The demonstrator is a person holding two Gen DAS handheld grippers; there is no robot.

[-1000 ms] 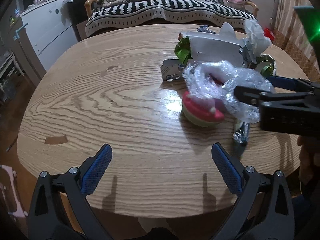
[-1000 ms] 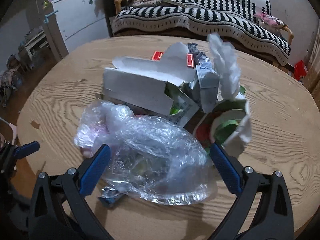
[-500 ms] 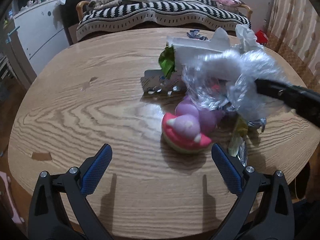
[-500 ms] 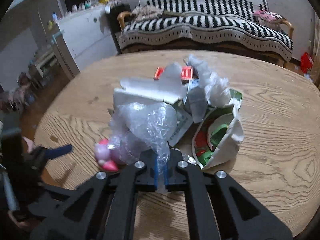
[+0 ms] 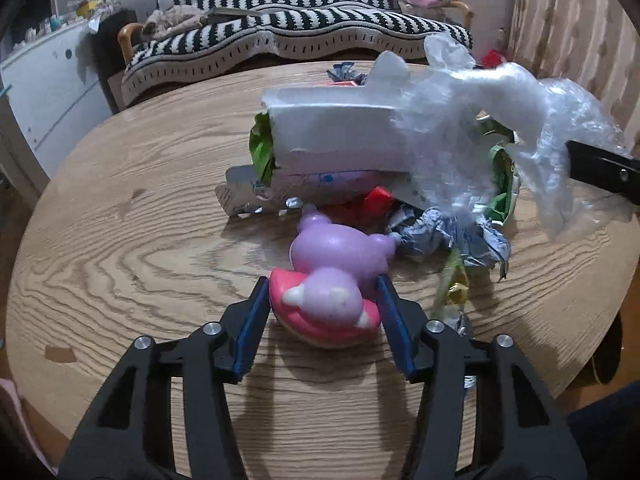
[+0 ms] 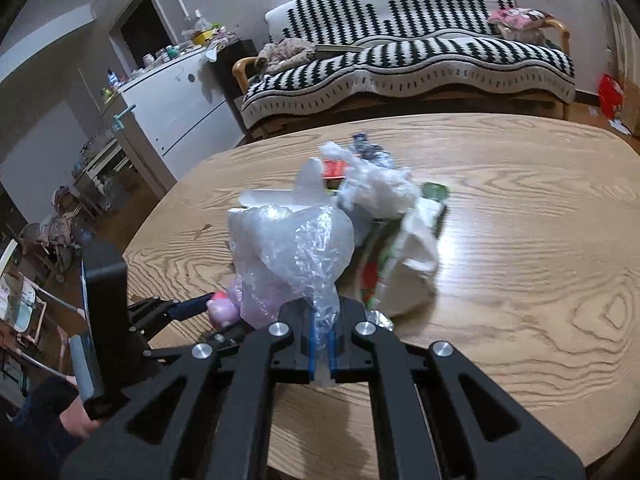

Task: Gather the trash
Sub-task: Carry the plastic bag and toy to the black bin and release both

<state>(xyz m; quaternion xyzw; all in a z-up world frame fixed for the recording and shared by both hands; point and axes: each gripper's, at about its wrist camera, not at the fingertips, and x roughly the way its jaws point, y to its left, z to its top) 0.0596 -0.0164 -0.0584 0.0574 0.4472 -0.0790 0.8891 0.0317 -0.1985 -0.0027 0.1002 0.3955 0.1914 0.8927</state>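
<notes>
- The left gripper (image 5: 322, 310) has its blue-padded fingers (image 5: 252, 328) drawn in on either side of a purple-and-pink squishy toy (image 5: 332, 284), the pads touching its pink base; the toy rests on the wooden table (image 5: 120, 248).
- The right gripper (image 6: 322, 350) has its jaws pressed together, pinching the tail of a clear plastic bag (image 6: 296, 248); the crumpled bulk of the bag stands up just ahead of the fingertips.
- Seen from the left wrist, the same bag (image 5: 500, 128) hangs above the table at the right, raised over the trash pile.
- The pile lies just behind the toy: a white carton (image 5: 332, 136), a green wrapper (image 5: 262, 148), crumpled grey-blue paper (image 5: 452, 236) and a red scrap (image 5: 378, 200).
- From the right wrist, the toy (image 6: 222, 308) shows beside the bag's lower left, with one blue finger of the left gripper (image 6: 192, 306) against it.
- A striped sofa (image 6: 420, 52) stands beyond the table.
</notes>
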